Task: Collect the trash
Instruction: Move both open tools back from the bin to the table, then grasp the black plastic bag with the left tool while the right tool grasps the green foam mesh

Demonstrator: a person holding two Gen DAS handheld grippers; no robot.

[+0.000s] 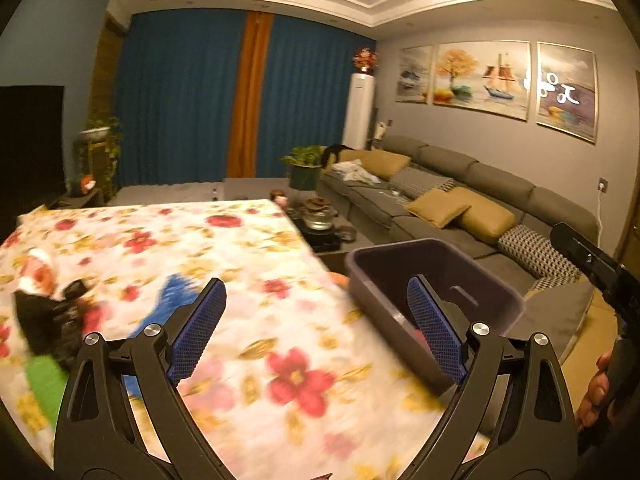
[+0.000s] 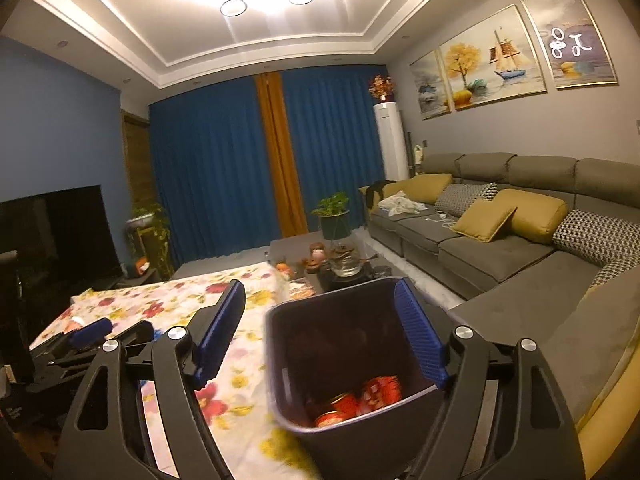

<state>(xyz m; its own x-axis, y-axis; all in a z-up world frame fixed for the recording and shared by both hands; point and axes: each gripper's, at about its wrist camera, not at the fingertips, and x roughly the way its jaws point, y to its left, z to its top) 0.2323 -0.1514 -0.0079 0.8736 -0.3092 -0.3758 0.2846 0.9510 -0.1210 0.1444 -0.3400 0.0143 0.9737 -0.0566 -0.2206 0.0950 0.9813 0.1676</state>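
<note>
Both grippers, left (image 1: pixel 316 330) and right (image 2: pixel 320 338), gape wide, holding nothing. Red crumpled wrappers (image 2: pixel 356 400) lie inside the dark purple plastic bin (image 2: pixel 320 320) beside the floral-clothed surface (image 1: pixel 240 280).

Left of the left fingers (image 1: pixel 196 332), the blue, green and black scraps (image 1: pixel 48 316) on the floral bench (image 1: pixel 256 264) are smeared by blur, too vague to name. Between the right fingers (image 2: pixel 420 336), the bin (image 2: pixel 288 360) hides all but the tops of red wrappers (image 2: pixel 360 400); its base is cut off below.

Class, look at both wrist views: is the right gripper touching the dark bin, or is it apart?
Cannot tell. In the right wrist view the right gripper stands open over the dark bin; one finger overlaps its rim, but no clear contact or gap shows.
</note>
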